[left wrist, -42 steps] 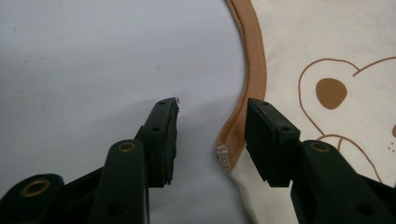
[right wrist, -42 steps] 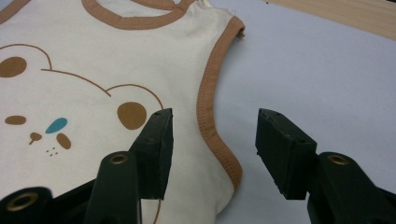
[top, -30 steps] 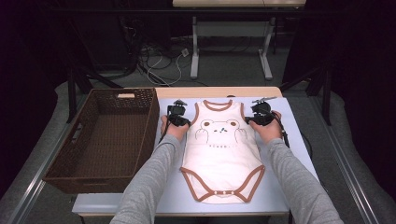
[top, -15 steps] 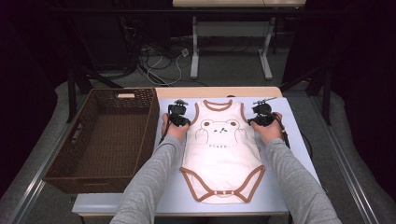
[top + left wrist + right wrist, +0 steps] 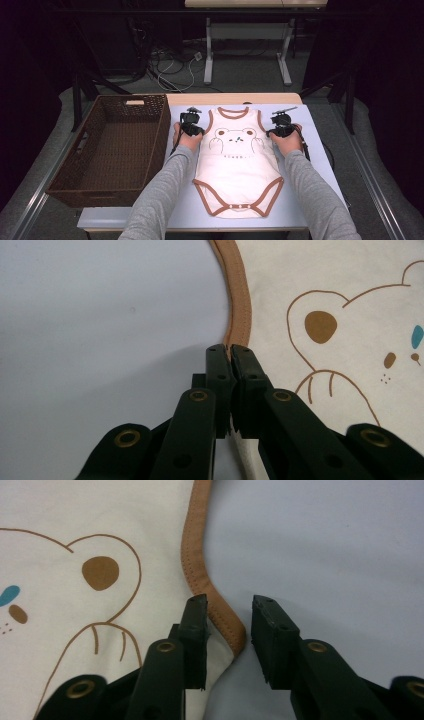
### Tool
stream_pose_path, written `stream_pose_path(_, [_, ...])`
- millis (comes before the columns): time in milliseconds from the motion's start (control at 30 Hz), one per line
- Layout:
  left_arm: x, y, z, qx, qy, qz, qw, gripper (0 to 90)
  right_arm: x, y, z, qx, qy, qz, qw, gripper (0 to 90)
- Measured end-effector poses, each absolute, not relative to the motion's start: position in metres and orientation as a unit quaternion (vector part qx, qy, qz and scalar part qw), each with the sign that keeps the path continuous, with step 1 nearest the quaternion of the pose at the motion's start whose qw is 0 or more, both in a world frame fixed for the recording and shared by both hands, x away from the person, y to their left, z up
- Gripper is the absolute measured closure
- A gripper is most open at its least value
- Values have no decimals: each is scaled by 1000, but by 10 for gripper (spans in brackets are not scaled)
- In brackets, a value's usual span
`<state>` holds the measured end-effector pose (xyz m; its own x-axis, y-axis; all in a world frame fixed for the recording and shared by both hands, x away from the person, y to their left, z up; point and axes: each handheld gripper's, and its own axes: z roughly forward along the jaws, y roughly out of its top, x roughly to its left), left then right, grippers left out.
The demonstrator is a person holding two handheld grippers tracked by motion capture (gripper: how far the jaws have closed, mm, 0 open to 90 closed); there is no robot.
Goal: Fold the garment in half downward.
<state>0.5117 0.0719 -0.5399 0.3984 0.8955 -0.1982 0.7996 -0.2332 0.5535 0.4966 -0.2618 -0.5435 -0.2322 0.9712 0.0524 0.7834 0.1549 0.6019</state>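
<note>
Pale table (image 5: 310, 150): one bodysuit (image 5: 237, 170), two claws, one basket (image 5: 120, 145).

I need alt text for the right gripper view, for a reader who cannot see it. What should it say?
The right gripper is open, its two black jaws on either side of the brown-trimmed edge of a cream bodysuit with a bear drawing. The bodysuit lies flat on a pale blue table, the trim corner between the jaws.
</note>
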Motion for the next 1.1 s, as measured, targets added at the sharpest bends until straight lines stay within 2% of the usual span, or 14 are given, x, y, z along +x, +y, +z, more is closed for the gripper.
stream_pose_path(200, [512, 74, -540, 779, 543, 82, 303, 873, 496, -257, -543, 574, 753, 263, 187, 856])
stream_pose_path(267, [512, 74, -539, 781, 540, 84, 302, 874, 495, -255, -542, 568, 758, 253, 196, 879])
stream_pose_path(767, [507, 77, -528, 779, 534, 94, 315, 874, 487, -252, -528, 530, 772, 267, 227, 885])
stream_pose_path(1100, [500, 79, -520, 777, 530, 97, 325, 874, 478, -257, -519, 520, 774, 280, 227, 885])
